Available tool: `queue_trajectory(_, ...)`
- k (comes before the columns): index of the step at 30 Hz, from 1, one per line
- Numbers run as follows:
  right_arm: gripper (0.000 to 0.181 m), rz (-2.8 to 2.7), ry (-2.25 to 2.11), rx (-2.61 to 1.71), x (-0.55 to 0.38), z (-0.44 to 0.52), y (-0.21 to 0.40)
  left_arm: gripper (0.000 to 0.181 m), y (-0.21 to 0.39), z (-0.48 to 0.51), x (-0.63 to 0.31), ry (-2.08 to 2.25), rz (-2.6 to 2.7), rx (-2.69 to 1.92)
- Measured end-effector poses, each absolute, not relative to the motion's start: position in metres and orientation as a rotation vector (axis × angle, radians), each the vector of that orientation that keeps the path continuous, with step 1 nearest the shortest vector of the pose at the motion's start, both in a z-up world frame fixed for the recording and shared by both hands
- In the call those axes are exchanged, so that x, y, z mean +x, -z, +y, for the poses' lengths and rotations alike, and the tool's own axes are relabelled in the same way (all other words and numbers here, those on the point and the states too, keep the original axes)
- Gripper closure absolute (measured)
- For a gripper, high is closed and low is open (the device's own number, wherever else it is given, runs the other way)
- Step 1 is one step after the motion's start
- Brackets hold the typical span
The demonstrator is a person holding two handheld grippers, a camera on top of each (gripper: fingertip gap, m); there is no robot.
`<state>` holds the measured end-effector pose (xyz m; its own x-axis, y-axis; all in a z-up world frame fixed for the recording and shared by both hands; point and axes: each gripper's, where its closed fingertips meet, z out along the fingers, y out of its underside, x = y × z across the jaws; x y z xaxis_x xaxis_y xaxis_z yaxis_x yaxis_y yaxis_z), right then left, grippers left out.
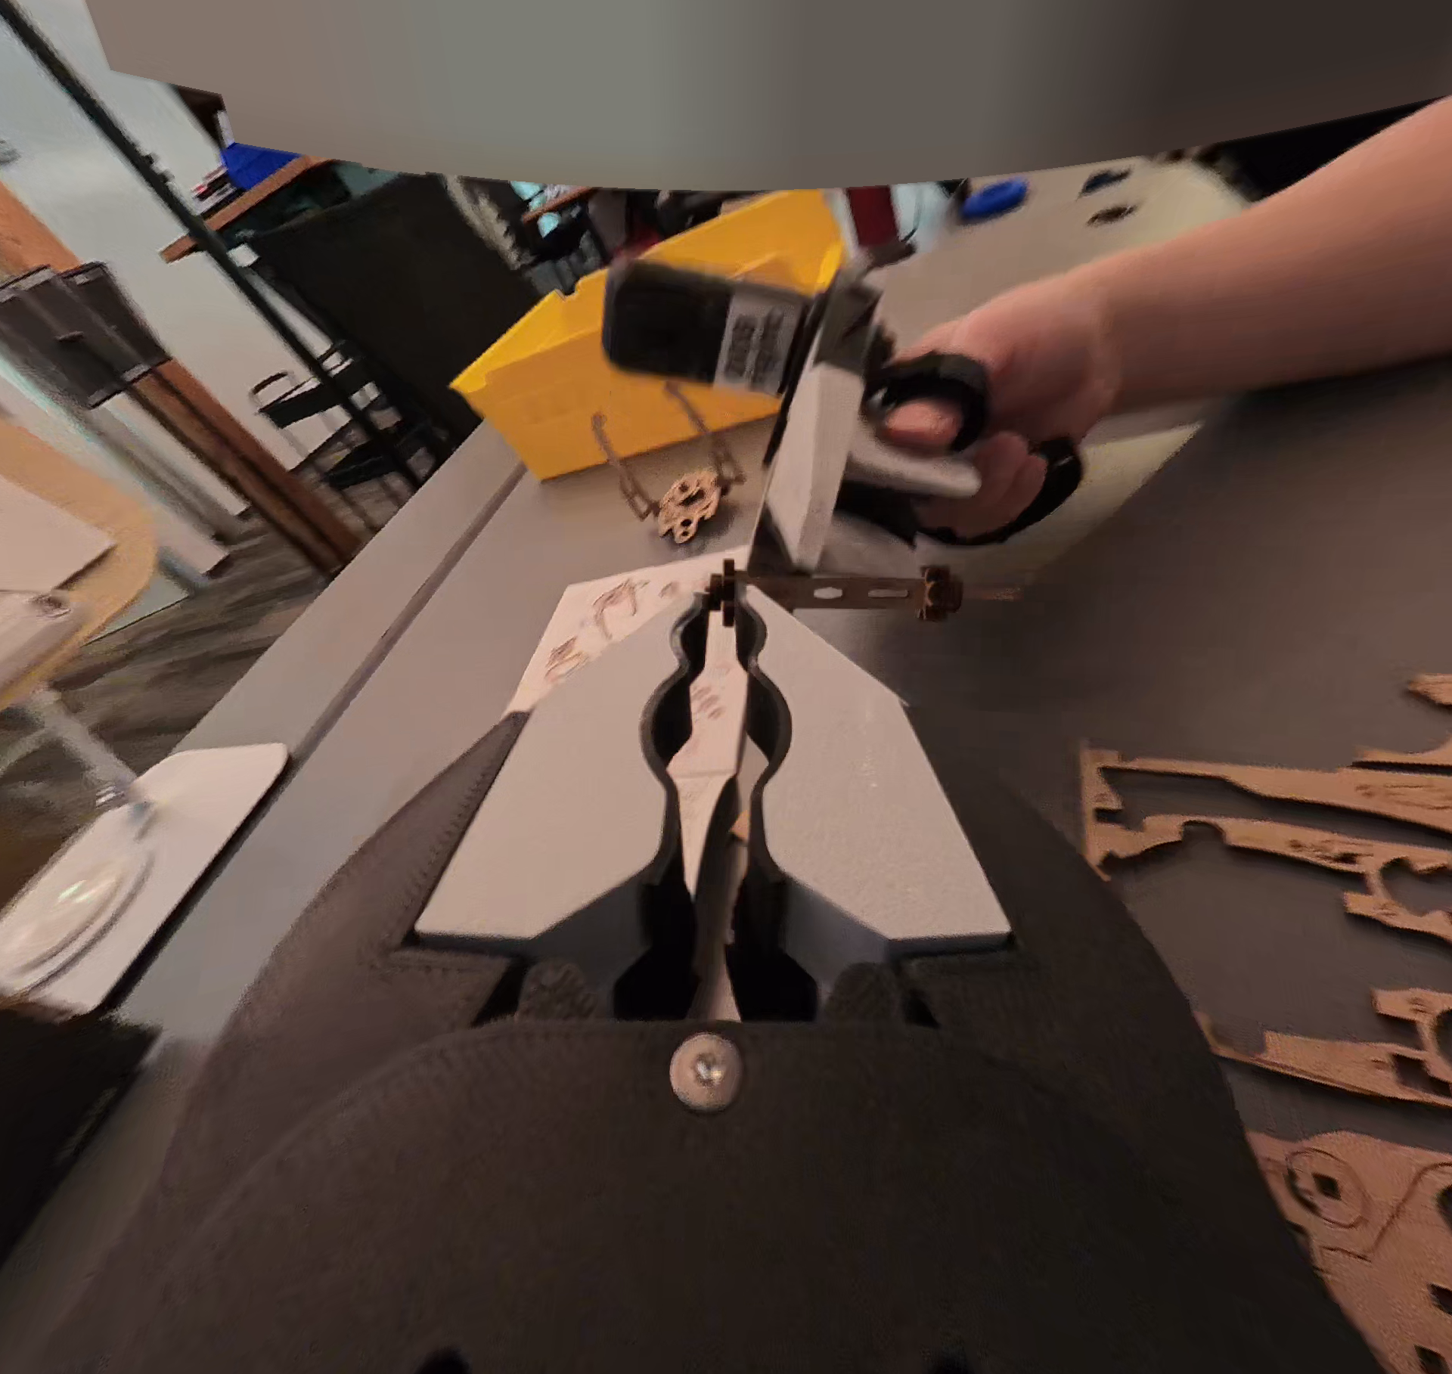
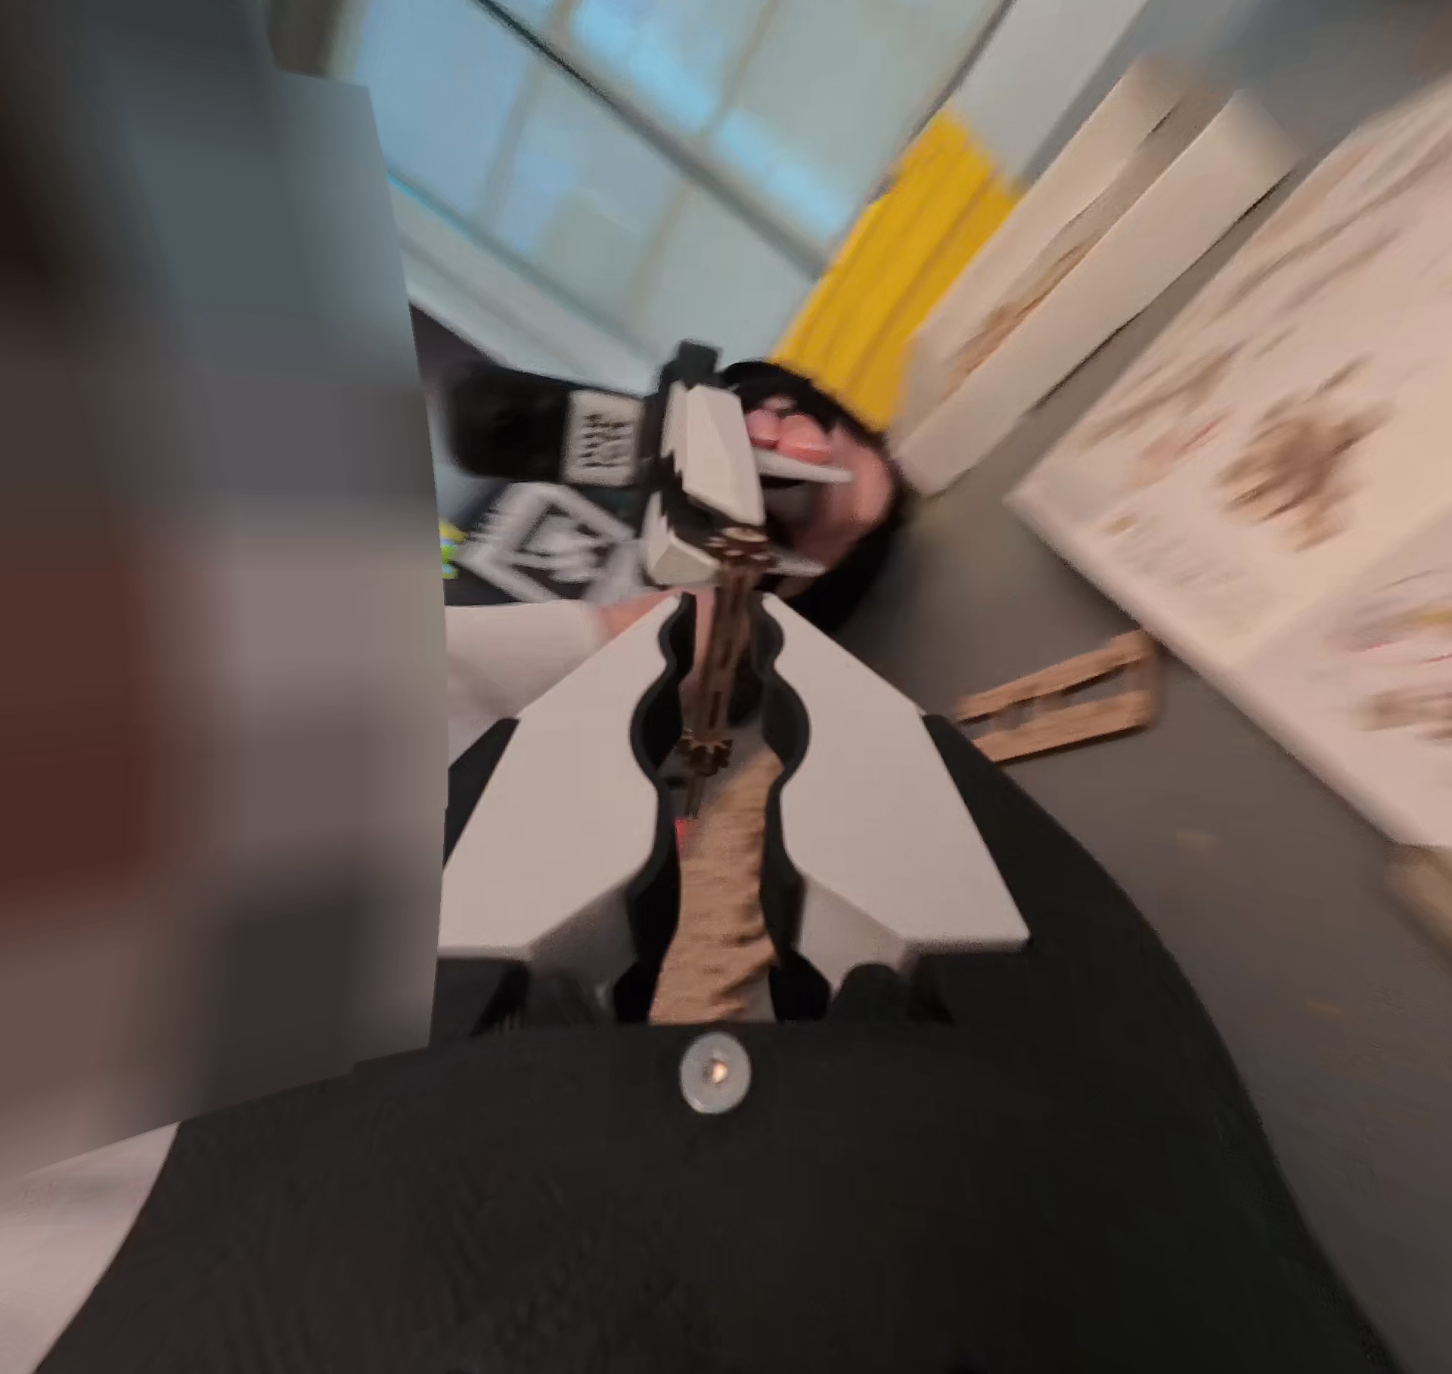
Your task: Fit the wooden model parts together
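left wrist view: the left gripper (image 1: 727, 604) is closed on a small wooden disc (image 1: 727, 599); the right gripper (image 1: 774, 554) is clamped on a slotted wooden strip (image 1: 860, 595) — both held above the grey table (image 1: 1178, 668). the strip's end appears to meet the disc. keep the strip square to the disc and press along its axis — twisting risks snapping the thin wood.

A yellow bin (image 1: 628, 362) sits at the grey table's (image 1: 408, 629) far edge; a glass dish (image 1: 71, 888) rests left.
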<state>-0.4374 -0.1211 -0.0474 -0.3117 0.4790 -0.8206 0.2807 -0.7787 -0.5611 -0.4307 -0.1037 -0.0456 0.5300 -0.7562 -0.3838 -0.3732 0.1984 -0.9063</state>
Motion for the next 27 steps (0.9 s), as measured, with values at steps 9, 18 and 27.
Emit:
queue_trajectory(9, 0.179, -1.09, -1.767, -1.842, -0.44, -0.106, 0.069, 0.176, 0.053, -0.096, -0.428, 0.186, 1.052, -1.459)
queue_trajectory(18, 0.18, -1.496, -1.25, -1.601, -0.427, -0.114, 0.066, 0.17, 0.03, -0.118, -0.427, 0.71, 1.007, -1.403)
queue_trajectory(27, 0.18, -1.847, -0.752, -1.458, -0.413, -0.117, 0.099, 0.177, 0.075, -0.124, -0.414, 0.573, 1.241, -1.492)
